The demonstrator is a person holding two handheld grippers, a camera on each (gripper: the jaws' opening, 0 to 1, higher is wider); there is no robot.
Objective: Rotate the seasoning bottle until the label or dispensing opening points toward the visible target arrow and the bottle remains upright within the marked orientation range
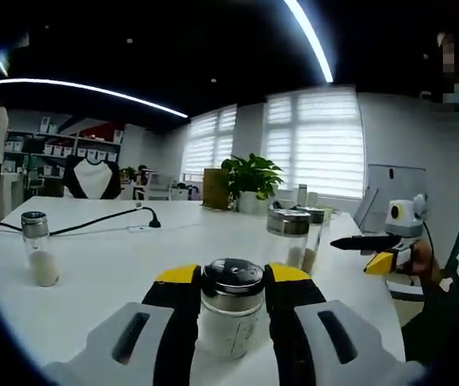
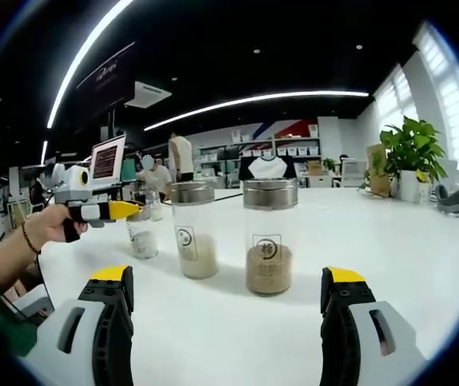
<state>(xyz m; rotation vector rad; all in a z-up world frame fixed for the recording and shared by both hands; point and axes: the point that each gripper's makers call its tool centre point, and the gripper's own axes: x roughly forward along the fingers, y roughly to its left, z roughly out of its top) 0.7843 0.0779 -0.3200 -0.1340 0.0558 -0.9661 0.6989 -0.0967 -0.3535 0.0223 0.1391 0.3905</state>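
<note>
1. Seasoning bottle (image 1: 231, 310) stood upright on the white worktop (image 1: 100, 273), between the left gripper (image 1: 231, 277) fingers, which pressed its sides just under the metal cap: held.
2. Progress, judged: grasp made, rotation apparently not finished; no target arrow or marked range could be seen, and the label's facing couldn't be told.
3. Right gripper (image 2: 227, 289) fingers spread wide, holding nothing, above bare worktop.
4. Bottle count, left gripper view: four — the held one, a small one far left (image 1: 36, 248), two behind (image 1: 288, 233) (image 1: 314, 233).
5. Right gripper view: three jars — brown fill (image 2: 269, 237), pale fill (image 2: 193, 229), small one (image 2: 142, 235).
6. One potted plant (image 1: 250, 178) at the far edge.
</note>
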